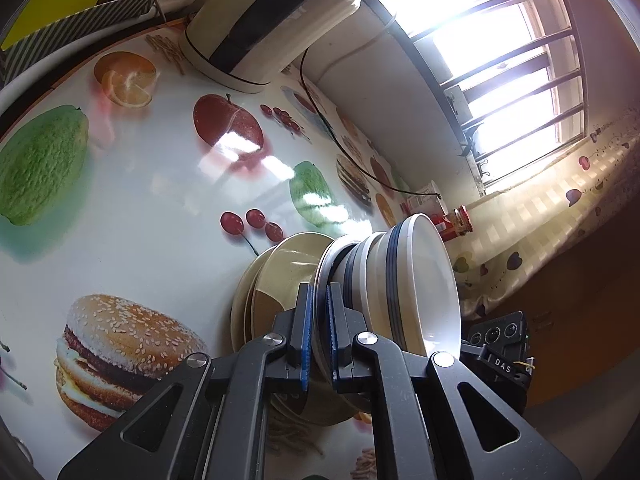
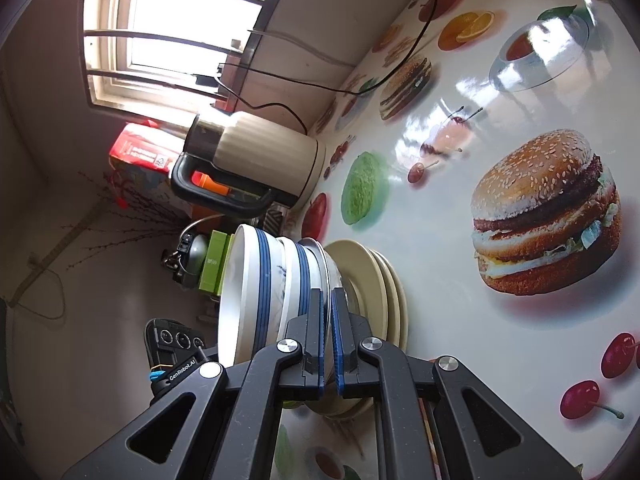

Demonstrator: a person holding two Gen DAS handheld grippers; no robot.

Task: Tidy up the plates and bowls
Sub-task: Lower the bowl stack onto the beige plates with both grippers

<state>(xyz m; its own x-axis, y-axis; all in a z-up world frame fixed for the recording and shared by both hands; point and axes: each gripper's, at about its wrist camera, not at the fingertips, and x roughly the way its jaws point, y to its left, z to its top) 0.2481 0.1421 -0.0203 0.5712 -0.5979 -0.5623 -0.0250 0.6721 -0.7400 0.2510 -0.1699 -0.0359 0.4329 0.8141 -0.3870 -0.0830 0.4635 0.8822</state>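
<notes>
Both views are rolled sideways. A stack of cream plates (image 1: 280,272) (image 2: 376,280) lies on the fruit-and-burger print table (image 1: 160,184) (image 2: 460,208). On it rests a white plate (image 1: 324,276) (image 2: 326,272) carrying nested white bowls with blue bands (image 1: 416,280) (image 2: 256,292). My left gripper (image 1: 319,336) is shut on the white plate's rim from one side. My right gripper (image 2: 329,340) is shut on the same rim from the opposite side. Each view shows the other gripper's camera body behind the bowls.
A cream electric kettle (image 2: 256,164) (image 1: 264,28) with a black handle stands on the table, its black cord (image 2: 304,84) trailing toward the barred window (image 1: 500,60). A red box (image 2: 140,148), green boxes (image 2: 216,260) and a red jar (image 1: 460,220) sit near the table's edge.
</notes>
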